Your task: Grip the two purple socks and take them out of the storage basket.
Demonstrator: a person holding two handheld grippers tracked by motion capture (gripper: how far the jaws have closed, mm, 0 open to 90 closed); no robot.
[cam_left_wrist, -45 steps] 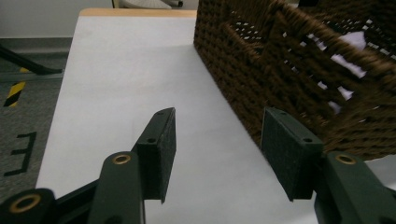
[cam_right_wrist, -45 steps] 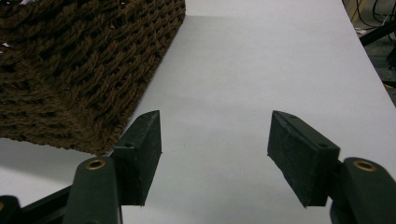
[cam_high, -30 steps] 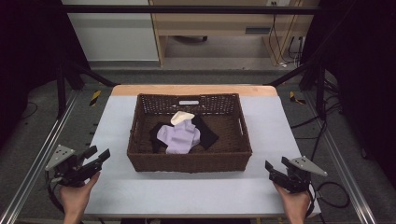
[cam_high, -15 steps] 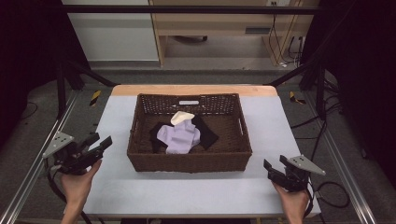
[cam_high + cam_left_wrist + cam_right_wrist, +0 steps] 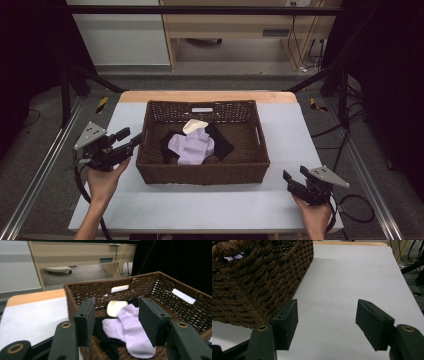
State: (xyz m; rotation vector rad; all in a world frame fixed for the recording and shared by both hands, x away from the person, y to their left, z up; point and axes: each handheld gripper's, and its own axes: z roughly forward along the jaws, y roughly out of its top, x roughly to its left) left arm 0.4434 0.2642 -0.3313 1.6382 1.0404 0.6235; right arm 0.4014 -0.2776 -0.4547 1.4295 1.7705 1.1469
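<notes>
A brown wicker basket stands in the middle of the white table. In it lie a lilac sock, a cream sock and black socks. My left gripper hovers at the basket's left rim and points into it. It is open, its jaws have just been closing a little, and nothing is between them. The left gripper view looks past the left gripper at the lilac sock and cream sock. My right gripper rests low at the table's front right, open with nothing between its jaws, which have just been narrowing.
The right gripper view has the basket's wall at left and bare table ahead of the right gripper. Metal frame rails run along both table sides. A wooden cabinet stands beyond the far edge.
My left gripper has risen and moved right, up to the basket's left rim. The right hand has stayed put, and its jaws stand a little narrower.
</notes>
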